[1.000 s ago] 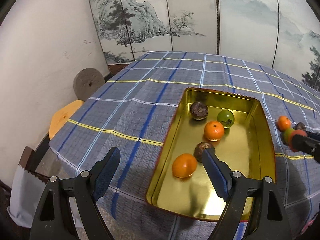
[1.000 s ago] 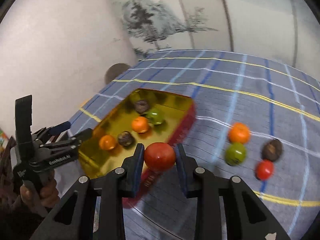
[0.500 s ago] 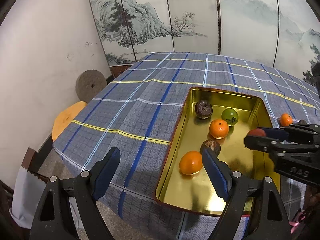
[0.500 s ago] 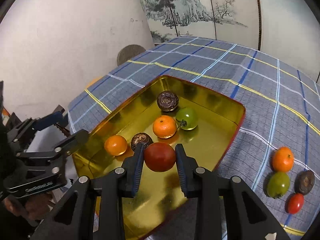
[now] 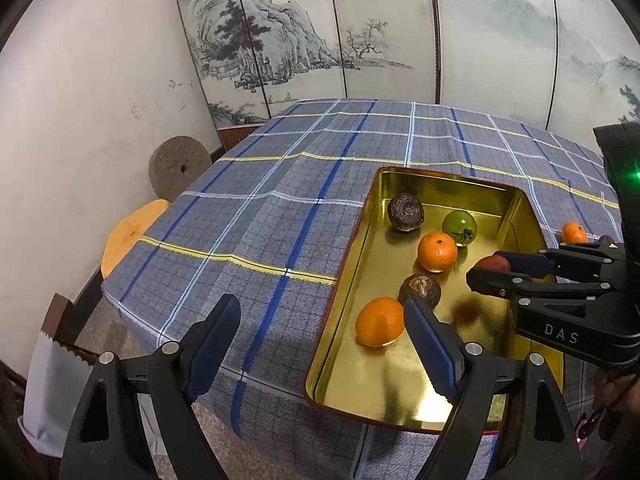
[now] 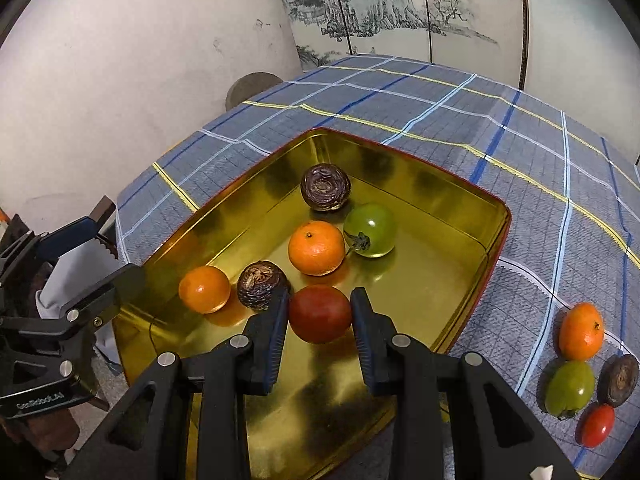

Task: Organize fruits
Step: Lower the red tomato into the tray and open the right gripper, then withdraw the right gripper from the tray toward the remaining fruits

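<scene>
The red tomato (image 6: pixel 320 314) is clamped between the jaws of the right gripper (image 6: pixel 320 320) and hangs low over the gold tray (image 6: pixel 440 280), just beside the nearer dark wrinkled fruit (image 6: pixel 261 285). 1 second ago this gripper held the tomato outside the tray's red outer wall; it has since crossed the rim and come down inside, so the carry is judged nearly finished and release is the step due.

In the tray: 2 oranges (image 6: pixel 316 247), (image 6: pixel 205 289), 1 green tomato (image 6: pixel 370 230), and a second dark fruit (image 6: pixel 326 187) toward the tray's far end.

Outside the tray, on the checked cloth (image 6: pixel 440 120) to its right, 4 fruits await collection: orange (image 6: pixel 581 331), green (image 6: pixel 569 389), dark (image 6: pixel 619 379), small red (image 6: pixel 598 425).

The left gripper (image 5: pixel 320 340) hangs wide and empty over the tray's near left edge.
</scene>
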